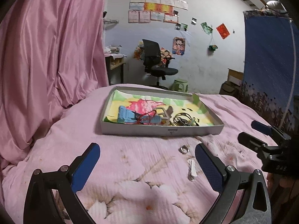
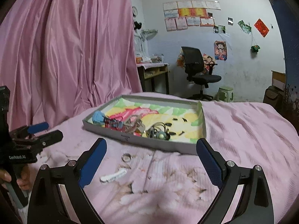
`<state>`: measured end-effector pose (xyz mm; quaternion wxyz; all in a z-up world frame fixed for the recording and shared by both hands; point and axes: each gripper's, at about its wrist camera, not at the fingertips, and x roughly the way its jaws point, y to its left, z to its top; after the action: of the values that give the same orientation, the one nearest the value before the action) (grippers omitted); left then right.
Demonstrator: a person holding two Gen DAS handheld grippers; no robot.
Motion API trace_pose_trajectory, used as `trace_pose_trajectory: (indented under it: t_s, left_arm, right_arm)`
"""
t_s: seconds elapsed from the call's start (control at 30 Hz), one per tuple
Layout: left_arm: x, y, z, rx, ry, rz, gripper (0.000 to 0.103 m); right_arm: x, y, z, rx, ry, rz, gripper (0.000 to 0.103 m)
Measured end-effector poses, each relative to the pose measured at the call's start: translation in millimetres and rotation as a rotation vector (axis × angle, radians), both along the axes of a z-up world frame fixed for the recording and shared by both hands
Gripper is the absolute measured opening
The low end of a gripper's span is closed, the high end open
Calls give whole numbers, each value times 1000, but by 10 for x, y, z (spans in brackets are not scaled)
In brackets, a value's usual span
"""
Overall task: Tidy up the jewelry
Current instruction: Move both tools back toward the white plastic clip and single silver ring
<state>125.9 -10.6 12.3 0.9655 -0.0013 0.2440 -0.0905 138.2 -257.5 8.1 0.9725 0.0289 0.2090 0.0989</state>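
A shallow grey tray [image 1: 162,131] [image 2: 142,141] lined with bright paper lies on the pink bedspread. It holds blue clips [image 1: 127,114] [image 2: 98,118], a red cord, a grey clip [image 1: 165,113] and dark bangles [image 1: 180,120] [image 2: 158,128]. In front of the tray a silver ring [image 1: 184,149] [image 2: 126,157] and a white clip [image 1: 192,169] [image 2: 113,176] lie loose on the bedspread. My left gripper [image 1: 147,149] [image 2: 53,129] is open and empty, with the ring just inside its right finger. My right gripper [image 2: 151,142] [image 1: 247,130] is open and empty too, above the ring and white clip.
A pink curtain [image 1: 46,56] hangs at the left of the bed. Beyond the bed stand a black office chair [image 1: 155,63], a green stool [image 1: 180,85] and a desk [image 2: 153,72]. A blue drape [image 1: 269,65] hangs at the right.
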Motion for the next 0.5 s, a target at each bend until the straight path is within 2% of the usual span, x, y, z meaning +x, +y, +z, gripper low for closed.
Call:
trace_pose_trajectory:
  t_s: [0.37,0.4,0.5]
  left_arm:
    - [82,-100,-141,-10,89,-118,101]
    - [93,-117,-157,-8,100,-133,100]
    - [135,-174,-211,-2,139,-180,84]
  right_arm:
    - [75,3,-90,-58,94,23,94]
    - [95,-1,-101,-57,107,23,94]
    - [146,-14,-149,-52,145,27,94]
